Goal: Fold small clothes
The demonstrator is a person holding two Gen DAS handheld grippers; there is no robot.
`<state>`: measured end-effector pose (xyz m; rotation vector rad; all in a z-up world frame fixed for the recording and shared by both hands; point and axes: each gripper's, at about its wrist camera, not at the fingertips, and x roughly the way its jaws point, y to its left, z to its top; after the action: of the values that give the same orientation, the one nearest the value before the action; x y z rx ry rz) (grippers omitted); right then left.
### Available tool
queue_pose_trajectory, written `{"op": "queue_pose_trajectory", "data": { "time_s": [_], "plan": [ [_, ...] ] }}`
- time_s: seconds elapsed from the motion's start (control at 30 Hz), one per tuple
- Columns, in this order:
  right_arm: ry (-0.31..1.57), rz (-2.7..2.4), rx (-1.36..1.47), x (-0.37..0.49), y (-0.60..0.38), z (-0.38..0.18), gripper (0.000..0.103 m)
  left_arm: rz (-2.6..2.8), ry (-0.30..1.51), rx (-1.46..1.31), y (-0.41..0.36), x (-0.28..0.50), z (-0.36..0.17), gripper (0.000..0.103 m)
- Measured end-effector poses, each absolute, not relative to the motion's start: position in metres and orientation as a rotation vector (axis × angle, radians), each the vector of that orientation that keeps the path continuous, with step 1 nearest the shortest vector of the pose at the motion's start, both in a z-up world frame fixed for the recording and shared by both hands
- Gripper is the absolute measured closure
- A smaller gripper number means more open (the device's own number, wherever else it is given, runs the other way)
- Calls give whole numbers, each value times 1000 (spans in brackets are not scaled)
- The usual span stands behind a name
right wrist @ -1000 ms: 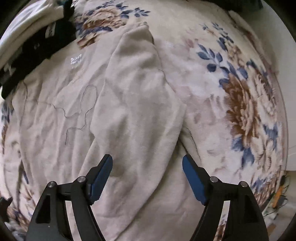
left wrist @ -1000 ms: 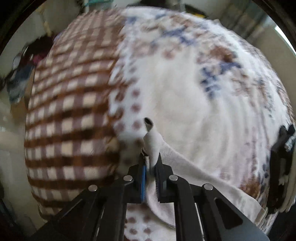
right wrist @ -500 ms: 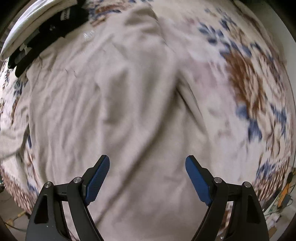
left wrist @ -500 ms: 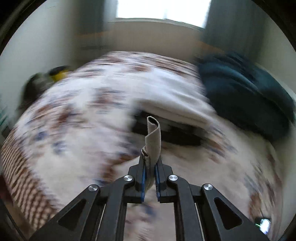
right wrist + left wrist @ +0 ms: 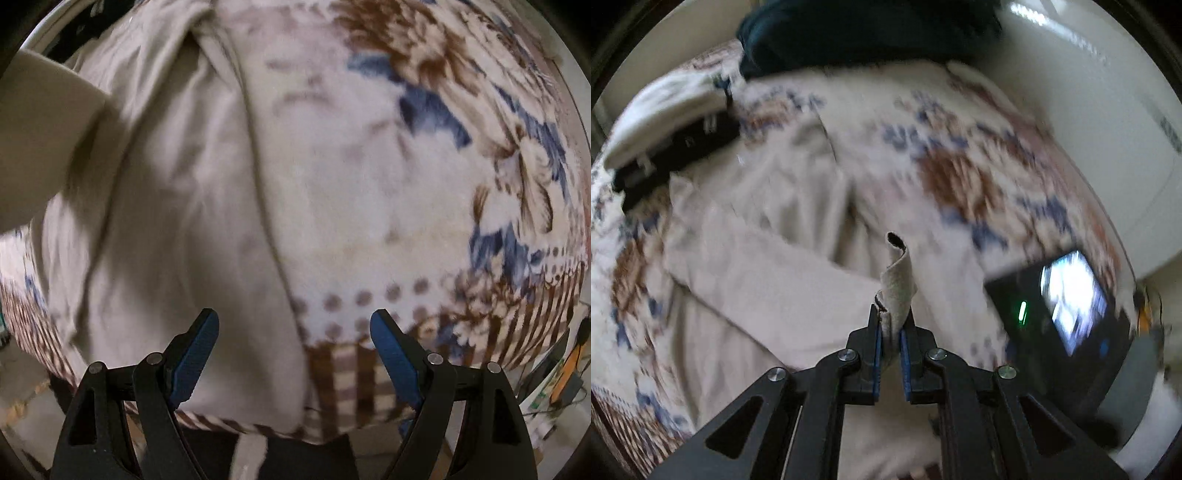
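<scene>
Left gripper (image 5: pixel 890 332): fingers (image 5: pixel 876 354) clamped nearly together on a narrow curled strip of the beige garment (image 5: pixel 768 273); the strip stands up between the blue pads and its tip curls over above them. The garment lies spread on the floral blanket (image 5: pixel 960 177), one sleeve running from the clamped strip out across the body.

Right gripper (image 5: pixel 293 343): fingers (image 5: pixel 195 347) spread wide, nothing between them, pointing down over the garment's (image 5: pixel 177 221) long edge near the blanket's (image 5: pixel 406 184) checked border.

Beyond the garment, at the blanket's far side, a folded black item (image 5: pixel 676 147) lies under a folded white one (image 5: pixel 665 110), a dark teal bundle (image 5: pixel 849 33) behind them. A lit screen (image 5: pixel 1071 295) shows beside the blanket.
</scene>
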<state>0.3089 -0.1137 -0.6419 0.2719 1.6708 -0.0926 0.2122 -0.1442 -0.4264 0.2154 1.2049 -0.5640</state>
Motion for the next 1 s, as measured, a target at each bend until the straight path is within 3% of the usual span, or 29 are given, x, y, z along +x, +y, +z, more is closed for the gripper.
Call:
{"op": "queue_pose_trajectory", "data": {
  "time_s": [0.13, 0.17, 0.2, 0.27, 0.53, 0.73, 0.83, 0.87, 0.9, 1.0],
  "plan": [
    [1701, -27, 214, 286, -94, -665, 17, -571, 1338, 188, -132, 198, -445, 86],
    [1707, -17, 205, 279, -98, -664, 17, -571, 1358, 165, -124, 199, -446, 67],
    [1713, -9, 202, 266, -98, -664, 17, -563, 1359, 161, -119, 199, -444, 38],
    [1720, 9, 212, 264, -101, -670, 17, -532, 1332, 139, -98, 204, -436, 13],
    [1638, -72, 425, 223, -182, -657, 17, -186, 1239, 64, 1, 251, -416, 13],
    [1561, 113, 536, 217, -156, -644, 20, 12, 1245, 8, 56, 311, -434, 13],
    [1608, 106, 455, 235, -150, -653, 57, 65, 1236, -37, 71, 335, -439, 13],
    [1621, 90, 415, 235, -152, -658, 81, 70, 1227, -53, 74, 342, -440, 13],
    [1624, 79, 388, 244, -157, -656, 94, 74, 1221, -51, 75, 347, -441, 13],
    [1585, 41, 315, 223, -163, -644, 100, 77, 1209, -34, 74, 360, -446, 13]
  ]
}}
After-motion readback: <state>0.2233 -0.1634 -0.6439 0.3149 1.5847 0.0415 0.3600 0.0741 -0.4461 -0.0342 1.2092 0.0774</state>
